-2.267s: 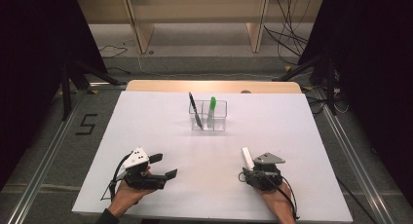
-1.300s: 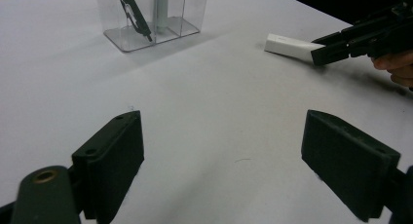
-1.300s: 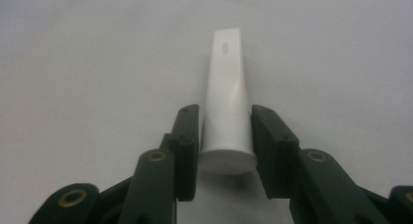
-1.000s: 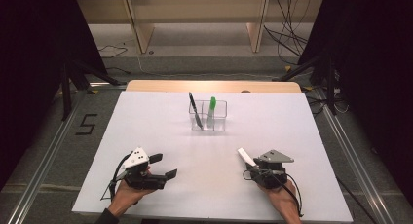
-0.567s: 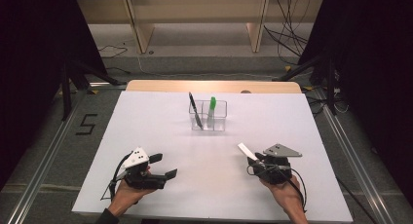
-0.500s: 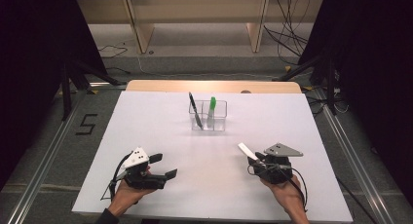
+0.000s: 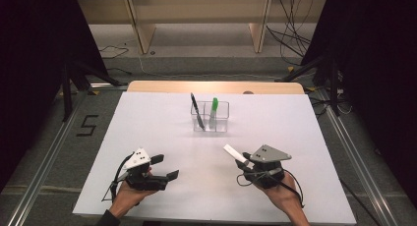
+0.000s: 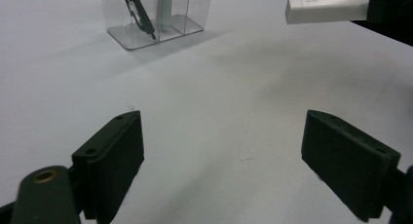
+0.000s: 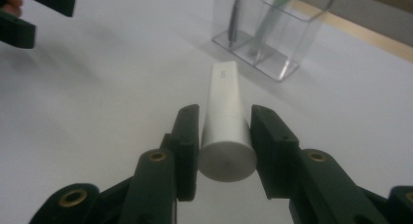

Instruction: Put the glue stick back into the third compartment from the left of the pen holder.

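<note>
Right gripper, lower centre of its view: clamped on white tube, nose aimed at clear holder, upper right. Best lifted clear, tipped upright, lowered into the free compartment. Left gripper, lower left: wide open, empty.

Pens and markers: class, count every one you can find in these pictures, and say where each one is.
3. A black pen and a green-capped marker stand in the clear holder; a white marker is clamped in the right claw.
</note>
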The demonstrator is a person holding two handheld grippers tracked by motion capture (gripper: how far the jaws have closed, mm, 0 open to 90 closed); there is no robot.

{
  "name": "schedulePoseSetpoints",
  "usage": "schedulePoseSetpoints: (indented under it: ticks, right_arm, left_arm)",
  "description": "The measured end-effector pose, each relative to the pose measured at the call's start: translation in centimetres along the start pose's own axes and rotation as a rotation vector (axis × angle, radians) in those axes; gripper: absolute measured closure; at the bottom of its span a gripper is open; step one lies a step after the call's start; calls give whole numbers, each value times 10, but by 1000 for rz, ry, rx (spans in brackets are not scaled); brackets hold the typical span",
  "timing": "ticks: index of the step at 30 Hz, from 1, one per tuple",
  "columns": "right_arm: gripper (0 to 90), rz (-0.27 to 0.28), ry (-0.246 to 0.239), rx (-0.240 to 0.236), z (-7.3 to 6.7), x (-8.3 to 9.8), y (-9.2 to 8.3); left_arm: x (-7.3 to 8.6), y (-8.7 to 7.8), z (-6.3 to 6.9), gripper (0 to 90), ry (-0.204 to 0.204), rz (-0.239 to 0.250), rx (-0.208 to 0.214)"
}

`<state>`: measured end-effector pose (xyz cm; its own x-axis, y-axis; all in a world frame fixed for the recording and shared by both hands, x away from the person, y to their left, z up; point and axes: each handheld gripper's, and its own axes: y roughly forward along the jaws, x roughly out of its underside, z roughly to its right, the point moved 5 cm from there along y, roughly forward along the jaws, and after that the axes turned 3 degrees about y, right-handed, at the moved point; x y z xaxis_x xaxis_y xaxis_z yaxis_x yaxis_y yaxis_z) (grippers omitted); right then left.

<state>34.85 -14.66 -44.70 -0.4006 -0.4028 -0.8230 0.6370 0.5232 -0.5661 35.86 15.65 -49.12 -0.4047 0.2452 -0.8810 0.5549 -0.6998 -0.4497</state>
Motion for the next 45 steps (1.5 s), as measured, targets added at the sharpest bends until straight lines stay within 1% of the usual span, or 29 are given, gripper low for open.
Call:
schedulePoseSetpoints:
  ticks: [2, 4, 6, 8, 10, 11, 12, 13, 14, 16, 19, 21, 22, 23, 24, 25, 27, 29, 30, 31, 33, 35, 36, 38, 40, 41, 42, 44, 45]
  right_arm:
    - [656, -2, -51, -3, -9, -3, 0]
    - [656, 3, -123, 3, -17, -5, 1]
    - [656, 10, -179, 2, -24, -7, 2]
    - [656, 14, -236, 3, -31, -8, 3]
    - [656, 18, -306, 20, -37, -8, 4]
    - [656, 22, -346, 31, -40, -8, 4]
    - [656, 29, -390, 44, -42, -7, 5]
    - [656, 36, -444, 57, -45, -6, 6]
    - [656, 42, -484, 63, -48, -4, 7]
    - [656, 59, -564, 66, -54, 0, 9]
    - [656, 63, -648, 97, -61, 5, 13]
    - [656, 88, -685, 86, -63, 6, 14]
    - [655, 95, -685, 87, -64, 7, 14]
    - [656, 98, -699, 91, -65, 8, 14]
    - [656, 105, -727, 97, -66, 8, 14]
    - [656, 107, -745, 101, -67, 9, 14]
    - [656, 119, -783, 101, -70, 10, 14]
    - [656, 131, -826, 111, -74, 13, 14]
    - [656, 137, -868, 115, -75, 13, 14]
    - [656, 140, -889, 115, -77, 15, 14]
    - [656, 153, -960, 110, -81, 18, 14]
    - [656, 163, -993, 107, -84, 20, 14]
    - [656, 171, -1018, 102, -86, 21, 14]
    - [656, 184, -1053, 99, -88, 22, 15]
    - [656, 179, -1079, 93, -90, 24, 16]
    - [656, 180, -1091, 99, -90, 25, 16]
    - [656, 175, -1100, 94, -90, 26, 17]
    - [656, 180, -1125, 93, -91, 27, 17]
    - [656, 182, -1134, 92, -91, 27, 18]
  left_arm:
    - [-1, 0, -1, 151, -4, 0, 5]
    - [-2, 1, -2, 151, -10, 1, 8]
    - [-2, 2, -3, 150, -8, -1, 5]
    - [-4, 3, -2, 150, 0, 0, 3]
    - [-6, 3, -1, 150, 14, -1, 11]
    - [-8, 3, 0, 151, 16, -1, 21]
    - [-10, 3, 1, 151, 18, -5, 40]
    - [-11, 4, 1, 150, 15, -10, 59]
    - [-12, 4, 2, 151, 16, -19, 72]
    - [-14, 6, 3, 151, 33, -34, 89]
    - [-19, 7, 5, 151, 51, -50, 110]
    - [-23, 8, 6, 151, 71, -62, 124]
    - [-25, 8, 7, 150, 83, -73, 137]
    - [-27, 9, 8, 151, 93, -76, 143]
    - [-29, 9, 8, 151, 108, -86, 153]
    - [-30, 9, 9, 151, 118, -94, 157]
    - [-34, 10, 9, 151, 157, -114, 160]
    - [-38, 10, 12, 152, 177, -130, 174]
    - [-40, 10, 13, 152, 192, -137, 180]
    - [-42, 11, 14, 152, 210, -146, 183]
    - [-47, 10, 17, 152, 249, -167, 194]
    - [-52, 10, 20, 152, 283, -185, 216]
    - [-54, 11, 23, 152, 302, -193, 223]
    - [-59, 12, 29, 152, 345, -221, 239]
    - [-62, 13, 36, 152, 398, -257, 258]
    - [-64, 14, 39, 152, 418, -268, 263]
    - [-65, 15, 43, 152, 433, -278, 269]
    - [-65, 18, 48, 152, 463, -311, 284]
    - [-65, 20, 50, 152, 485, -331, 286]
